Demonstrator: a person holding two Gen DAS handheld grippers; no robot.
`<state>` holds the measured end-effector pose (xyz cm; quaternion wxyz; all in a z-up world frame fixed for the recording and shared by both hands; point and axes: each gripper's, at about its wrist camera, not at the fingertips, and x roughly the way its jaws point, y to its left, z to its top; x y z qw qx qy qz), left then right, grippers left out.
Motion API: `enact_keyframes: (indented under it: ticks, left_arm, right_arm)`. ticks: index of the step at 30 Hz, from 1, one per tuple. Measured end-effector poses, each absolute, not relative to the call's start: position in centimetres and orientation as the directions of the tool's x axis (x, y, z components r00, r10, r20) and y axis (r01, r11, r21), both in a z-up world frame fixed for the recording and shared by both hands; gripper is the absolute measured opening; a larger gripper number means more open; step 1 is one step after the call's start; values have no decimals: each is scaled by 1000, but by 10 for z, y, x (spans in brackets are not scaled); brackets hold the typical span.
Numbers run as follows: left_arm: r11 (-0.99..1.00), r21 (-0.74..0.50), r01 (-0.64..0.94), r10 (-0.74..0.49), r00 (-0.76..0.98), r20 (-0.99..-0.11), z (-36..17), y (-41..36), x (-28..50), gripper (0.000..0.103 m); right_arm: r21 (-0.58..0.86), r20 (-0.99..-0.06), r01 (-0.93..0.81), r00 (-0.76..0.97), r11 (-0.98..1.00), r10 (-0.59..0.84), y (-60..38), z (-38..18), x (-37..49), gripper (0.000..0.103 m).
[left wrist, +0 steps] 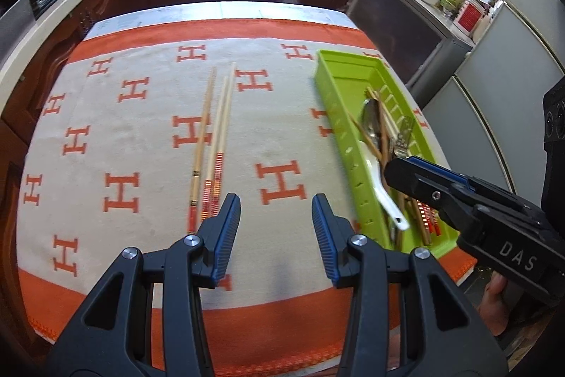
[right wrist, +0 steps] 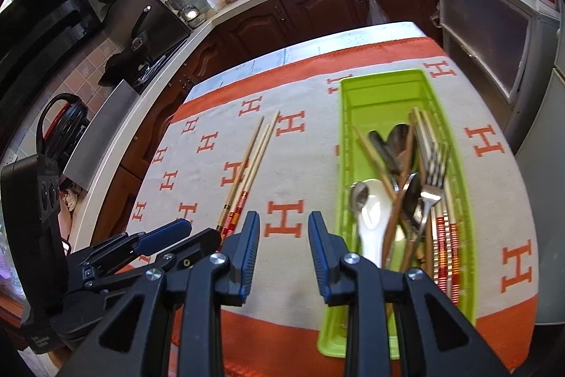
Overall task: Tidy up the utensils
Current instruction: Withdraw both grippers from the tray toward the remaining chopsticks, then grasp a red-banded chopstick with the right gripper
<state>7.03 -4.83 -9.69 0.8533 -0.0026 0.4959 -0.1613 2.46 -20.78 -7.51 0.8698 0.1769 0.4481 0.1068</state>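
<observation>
While your left gripper (left wrist: 276, 214) hangs half-open and empty, the three loose chopsticks (left wrist: 212, 143) lie at its eleven o'clock, so swing there and straddle their banded ends. From the right wrist, your right gripper (right wrist: 284, 232) stands narrow and empty; keep it clear of the green tray (right wrist: 469, 200) at one o'clock.

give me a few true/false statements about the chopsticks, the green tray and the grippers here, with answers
1. Three chopsticks lie loose on the cloth. True.
2. The green tray is empty. False: it holds spoons, forks and chopsticks.
3. The left hand-held gripper grips a chopstick. False: its jaws are apart with nothing between them.
4. A white spoon lies in the tray. True.
5. The right hand-held gripper holds a fork. False: nothing is between its jaws; the fork lies in the tray.
</observation>
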Motion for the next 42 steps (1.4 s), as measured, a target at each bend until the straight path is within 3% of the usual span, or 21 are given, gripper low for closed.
enact_keyframes:
  ticks: [11,27,35,42]
  left_arm:
    - [990,-65,127,-124,540,-832,-108,27,85,39]
    - [991,-123,60,-136,479,-867,-154,73,116,39]
    - [986,-153,64,-165,457,-874,-164,76,127,39]
    - [981,-175,86,-195,441,-876,-167,68,135,39]
  right_arm:
    - [394,-778,-61,510,917,368,-148,-98,64,28]
    - [329,-863,1,407,944,300,-107,-158,114,27]
    - [170,-885,-19,437,985,161,-92,-157,118,16]
    - [25,-874,-62,482,998,52,-77,-157,124,15]
